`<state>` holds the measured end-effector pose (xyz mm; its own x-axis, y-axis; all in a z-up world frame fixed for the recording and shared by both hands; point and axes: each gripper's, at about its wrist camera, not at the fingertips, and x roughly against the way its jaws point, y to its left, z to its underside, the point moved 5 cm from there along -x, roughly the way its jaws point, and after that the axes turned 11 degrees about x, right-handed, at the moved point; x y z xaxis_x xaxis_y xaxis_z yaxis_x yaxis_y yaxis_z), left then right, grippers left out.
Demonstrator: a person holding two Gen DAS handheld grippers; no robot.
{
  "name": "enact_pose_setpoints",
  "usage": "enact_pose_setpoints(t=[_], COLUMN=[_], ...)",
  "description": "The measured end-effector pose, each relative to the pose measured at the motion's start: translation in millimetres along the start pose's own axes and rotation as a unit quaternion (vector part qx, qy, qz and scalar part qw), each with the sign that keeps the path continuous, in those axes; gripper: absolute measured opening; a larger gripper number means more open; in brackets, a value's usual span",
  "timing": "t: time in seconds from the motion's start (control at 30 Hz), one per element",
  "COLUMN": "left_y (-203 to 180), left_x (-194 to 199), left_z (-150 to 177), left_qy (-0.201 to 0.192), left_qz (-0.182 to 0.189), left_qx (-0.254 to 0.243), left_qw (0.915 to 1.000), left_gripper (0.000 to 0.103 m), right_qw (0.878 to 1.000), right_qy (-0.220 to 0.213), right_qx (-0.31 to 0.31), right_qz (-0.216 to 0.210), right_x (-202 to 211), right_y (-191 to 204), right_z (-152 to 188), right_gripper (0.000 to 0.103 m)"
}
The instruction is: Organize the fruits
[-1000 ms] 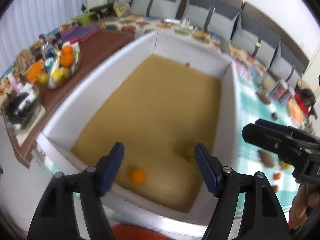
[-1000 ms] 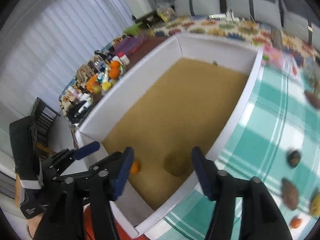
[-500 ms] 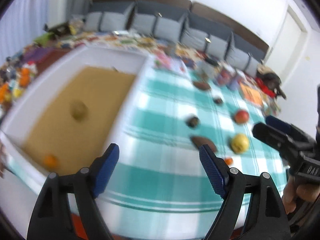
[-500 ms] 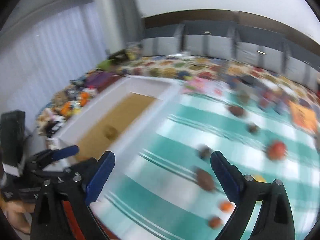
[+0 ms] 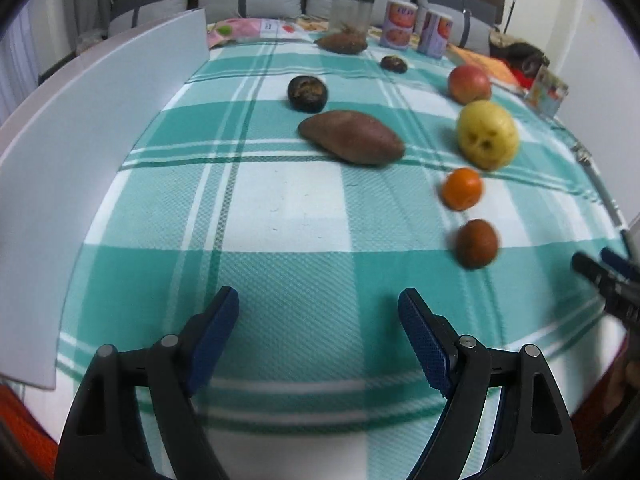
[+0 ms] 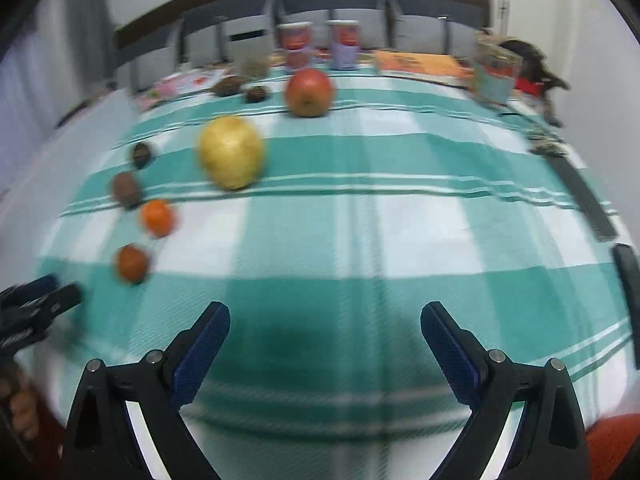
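Observation:
Fruits lie on a green-and-white checked cloth point(image 5: 288, 208). In the left wrist view I see a sweet potato point(image 5: 350, 137), a yellow pear point(image 5: 487, 134), a red apple point(image 5: 469, 83), a small orange point(image 5: 461, 189), a brown round fruit point(image 5: 476, 243) and a dark fruit point(image 5: 307, 93). My left gripper point(image 5: 318, 320) is open and empty above the cloth's near edge. My right gripper point(image 6: 325, 336) is open and empty; the pear point(image 6: 232, 152), apple point(image 6: 309, 92) and orange point(image 6: 157, 217) lie ahead to its left.
The white box wall point(image 5: 80, 128) stands along the left. Cans point(image 5: 397, 24) and a clear jar point(image 5: 351, 12) stand at the back, with an orange book point(image 6: 420, 65). Another sweet potato point(image 5: 341, 43) and a dark fruit point(image 5: 393, 63) lie far back. Grey sofa cushions are behind.
Both grippers have swung right, away from the white box with its two fruits, and now face the cloth with the loose fruits, lower and closer. Both stay open.

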<state>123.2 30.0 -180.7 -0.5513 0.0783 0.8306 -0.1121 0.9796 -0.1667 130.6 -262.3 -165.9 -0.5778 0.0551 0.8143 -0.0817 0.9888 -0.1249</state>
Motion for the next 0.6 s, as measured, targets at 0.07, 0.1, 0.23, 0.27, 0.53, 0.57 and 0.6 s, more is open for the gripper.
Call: enact_pose_setpoints(t=[0.07,0.1,0.23,0.27,0.53,0.57,0.6], left_y=[2,3,7,10,10,10,11], left_x=[-6,-10,-24,-26,-36,-36,-36], left_z=[-9,-12,-29,-31,-37,-37,-38], left_qy=[-0.01,-0.01,-0.023,-0.027,-0.029,-0.03,-0.029], left_qz=[-0.008,-0.011,-0.021,-0.02,-0.031,-0.032,-0.031], left_qx=[-0.007,-0.011,-0.017,-0.014,-0.007,-0.008,-0.008], left_qw=[0.9999,0.9998,0.9994,0.9993,0.9991,0.999,0.9991], left_gripper=[0.084,0.084,0.085,0.089,0.097,0.097,0.097], right_qw=[1.0,1.0,0.999,0.999,0.999,0.999,0.999], right_qy=[0.01,0.013,0.009,0.011,0.02,0.02,0.019], right_qx=[-0.011,-0.015,-0.03,-0.029,-0.017,-0.018,-0.018], right_qz=[0.003,0.009,0.015,0.015,0.023,0.019,0.018], right_x=[-15,-24,-44,-49,-93,-98,-101], right_y=[-10,-16,-33,-38,-69,-72,-73], right_z=[1,-4,-25,-30,-73,-79,-83], right_gripper=[0.096,0.096,0.096,0.096,0.103,0.103,0.103])
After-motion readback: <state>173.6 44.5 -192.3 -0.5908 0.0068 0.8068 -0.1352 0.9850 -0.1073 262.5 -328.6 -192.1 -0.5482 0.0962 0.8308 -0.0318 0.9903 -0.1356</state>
